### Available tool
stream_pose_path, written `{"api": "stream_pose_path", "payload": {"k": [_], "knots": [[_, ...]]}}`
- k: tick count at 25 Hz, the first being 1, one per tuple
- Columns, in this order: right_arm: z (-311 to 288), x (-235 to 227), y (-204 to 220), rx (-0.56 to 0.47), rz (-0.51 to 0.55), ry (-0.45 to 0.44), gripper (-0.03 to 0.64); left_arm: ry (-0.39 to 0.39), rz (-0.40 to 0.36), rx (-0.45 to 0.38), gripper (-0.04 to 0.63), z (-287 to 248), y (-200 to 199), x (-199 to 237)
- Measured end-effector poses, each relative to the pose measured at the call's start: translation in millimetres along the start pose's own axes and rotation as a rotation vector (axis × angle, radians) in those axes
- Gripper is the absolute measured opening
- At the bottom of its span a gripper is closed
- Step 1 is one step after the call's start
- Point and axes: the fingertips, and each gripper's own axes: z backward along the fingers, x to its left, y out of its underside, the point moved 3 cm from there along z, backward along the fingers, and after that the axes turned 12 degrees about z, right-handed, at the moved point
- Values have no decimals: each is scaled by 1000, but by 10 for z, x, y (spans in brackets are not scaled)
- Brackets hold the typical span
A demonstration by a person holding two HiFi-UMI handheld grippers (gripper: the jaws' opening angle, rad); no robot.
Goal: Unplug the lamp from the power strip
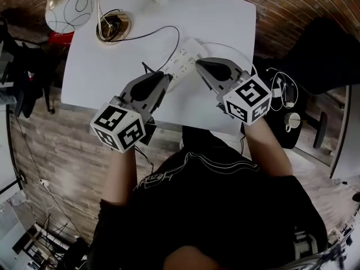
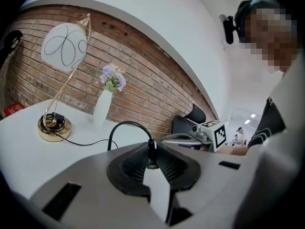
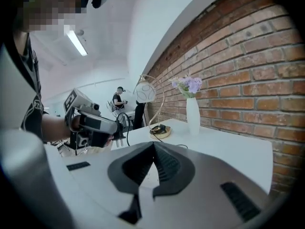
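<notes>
The lamp point(image 1: 70, 7) with a white globe and gold base point(image 1: 112, 27) stands at the table's far left. Its black cord point(image 1: 160, 32) runs to the black plug point(image 2: 151, 159), which my left gripper point(image 1: 165, 76) is shut on. In the right gripper view the plug's prongs point(image 3: 118, 140) hang bare in the air below the left gripper point(image 3: 112, 130). The white power strip point(image 1: 185, 54) lies on the table just beyond both grippers. My right gripper point(image 1: 199, 63) hovers over the strip's near side, its jaws shut point(image 3: 153, 146) with nothing between them.
A white vase with purple flowers point(image 2: 104, 106) stands at the table's back edge by the brick wall. The strip's own white cable point(image 1: 239, 55) loops off the table's right side. A black chair point(image 1: 320, 55) and cables lie to the right of the table point(image 1: 90, 77).
</notes>
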Motion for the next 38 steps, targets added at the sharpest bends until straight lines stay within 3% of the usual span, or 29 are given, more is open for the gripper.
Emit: {"api": "stream_pose_path", "payload": {"k": [6,14,20,29,38], "knots": [[415,282,-353,-41,60,37,-3,5,-48,-46,48,409,-18,-329],[924,813,-626,-143,5,4,-3,-10,-36,-108,48,883,70,-695],[1166,1136,-761,-186,-9,-45,-3,18,-80,-121,48,1079,107,-1028],[1233,1299,-784,-149,61,-40,-3,24,-122,-128,48,1209,136,-1201],[1235,1354,-738,-149,44,-39,-3,21,-130,-129,48,1237,163,-1227]]}}
